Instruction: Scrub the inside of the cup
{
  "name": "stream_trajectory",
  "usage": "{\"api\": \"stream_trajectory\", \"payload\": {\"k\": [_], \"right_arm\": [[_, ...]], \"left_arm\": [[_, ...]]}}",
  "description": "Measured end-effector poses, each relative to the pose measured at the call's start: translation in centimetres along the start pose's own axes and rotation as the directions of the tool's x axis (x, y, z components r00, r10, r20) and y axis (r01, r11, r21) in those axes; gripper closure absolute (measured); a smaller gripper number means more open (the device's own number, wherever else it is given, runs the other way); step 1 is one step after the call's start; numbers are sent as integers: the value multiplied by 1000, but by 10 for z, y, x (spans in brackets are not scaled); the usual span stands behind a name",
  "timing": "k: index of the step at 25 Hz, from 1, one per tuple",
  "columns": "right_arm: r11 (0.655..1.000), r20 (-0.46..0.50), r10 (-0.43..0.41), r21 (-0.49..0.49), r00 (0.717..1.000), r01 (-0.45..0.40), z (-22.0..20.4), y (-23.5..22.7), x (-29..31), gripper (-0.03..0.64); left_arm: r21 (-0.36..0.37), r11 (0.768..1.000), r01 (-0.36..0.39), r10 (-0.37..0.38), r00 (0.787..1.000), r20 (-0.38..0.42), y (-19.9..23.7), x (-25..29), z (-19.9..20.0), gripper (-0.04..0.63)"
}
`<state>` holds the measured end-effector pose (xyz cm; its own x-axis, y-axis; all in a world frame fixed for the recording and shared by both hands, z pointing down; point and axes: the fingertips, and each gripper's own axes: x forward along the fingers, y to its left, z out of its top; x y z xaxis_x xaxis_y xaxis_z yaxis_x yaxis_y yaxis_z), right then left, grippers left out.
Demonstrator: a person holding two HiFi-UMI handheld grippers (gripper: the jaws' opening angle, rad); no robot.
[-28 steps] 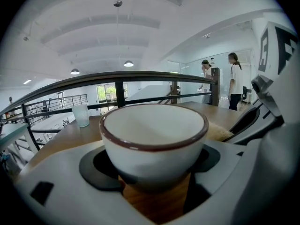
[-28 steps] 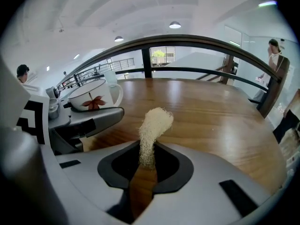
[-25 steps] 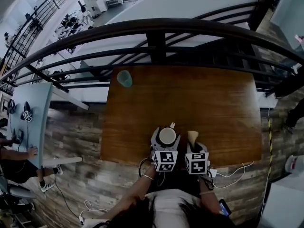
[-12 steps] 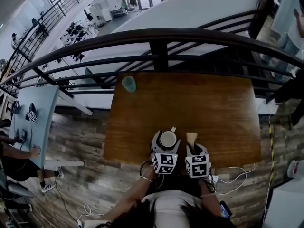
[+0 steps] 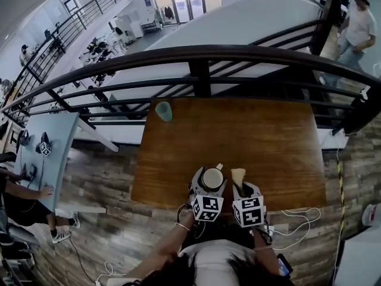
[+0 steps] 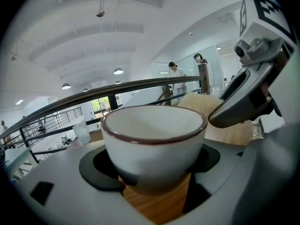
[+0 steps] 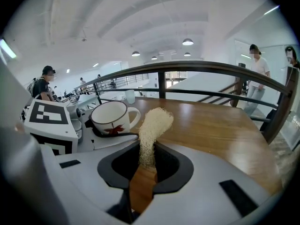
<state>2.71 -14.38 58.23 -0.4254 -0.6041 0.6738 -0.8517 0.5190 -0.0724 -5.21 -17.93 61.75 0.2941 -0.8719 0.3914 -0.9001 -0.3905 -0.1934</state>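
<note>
- Wooden table [image 5: 268,142]: fills the middle of the head view; all handling takes place over its near edge, close to the person.
- Left gripper [image 6: 153,170]: clamps the cup [image 5: 211,176] by its lower wall, pads pressing in from both sides; serves as the holding hand.
- Right gripper [image 7: 144,168]: stands closed to a narrow gap on the lower end of the scrubber [image 7: 152,125], with nothing else between the jaws; serves as the working hand.
- Cup: white with a dark rim, held upright, mouth open upward, seemingly clear of the tabletop; handle turned away from the person; lies just to the left of the scrubber, near but not touching.
- Scrubber: pale, fibrous loofah strip; long axis runs forward and upward out of the right jaws, tip curling a little to the right, about level with the cup's rim.
- Judged need of the coming move: carry the tip leftward over the rim, then point the long axis down into the mouth, or else tilt the mouth rightward to meet it.
</note>
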Motion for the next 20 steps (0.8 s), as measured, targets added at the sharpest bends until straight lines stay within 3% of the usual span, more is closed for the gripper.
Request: {"api": "stream_trajectory", "payload": {"k": [20], "right_arm": [[980, 77, 110, -172, 991, -95, 12, 42, -49, 531]], "left_arm": [[180, 984, 7, -13, 999, 36, -28, -28, 10, 184]]}}
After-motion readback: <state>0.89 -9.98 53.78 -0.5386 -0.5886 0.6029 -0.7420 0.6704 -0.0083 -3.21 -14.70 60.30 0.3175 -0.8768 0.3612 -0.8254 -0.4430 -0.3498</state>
